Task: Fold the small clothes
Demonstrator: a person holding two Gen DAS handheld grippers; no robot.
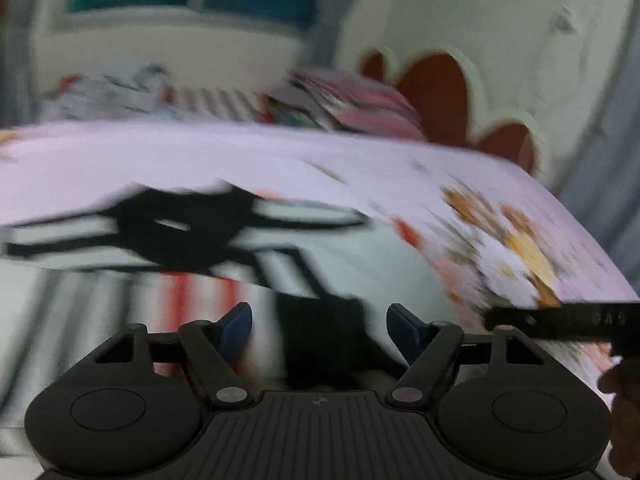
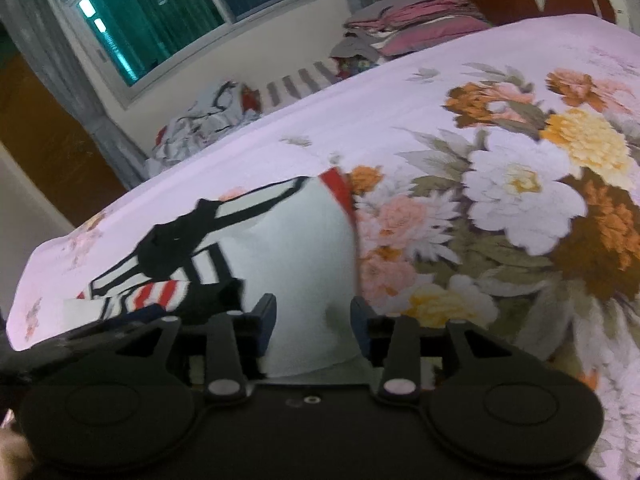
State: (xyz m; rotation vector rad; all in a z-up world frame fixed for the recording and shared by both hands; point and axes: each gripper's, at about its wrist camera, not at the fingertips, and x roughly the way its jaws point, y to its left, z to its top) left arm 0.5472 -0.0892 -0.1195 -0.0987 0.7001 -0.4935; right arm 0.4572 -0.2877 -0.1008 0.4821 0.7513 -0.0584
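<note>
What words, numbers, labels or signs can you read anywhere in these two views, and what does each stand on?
None can be read for certain.
Pale embossed marks on the black bar of the right gripper, seen in the left wrist view: too blurred to read.
The white garment with black, white and red stripes: pattern only, no lettering visible.
The floral bedsheet: flowers only, no text.

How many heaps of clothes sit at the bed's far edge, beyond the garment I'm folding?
2: a crumpled white heap far left below the window, and a stacked pink-grey pile far right near the headboard. More may lie out of view.
</note>
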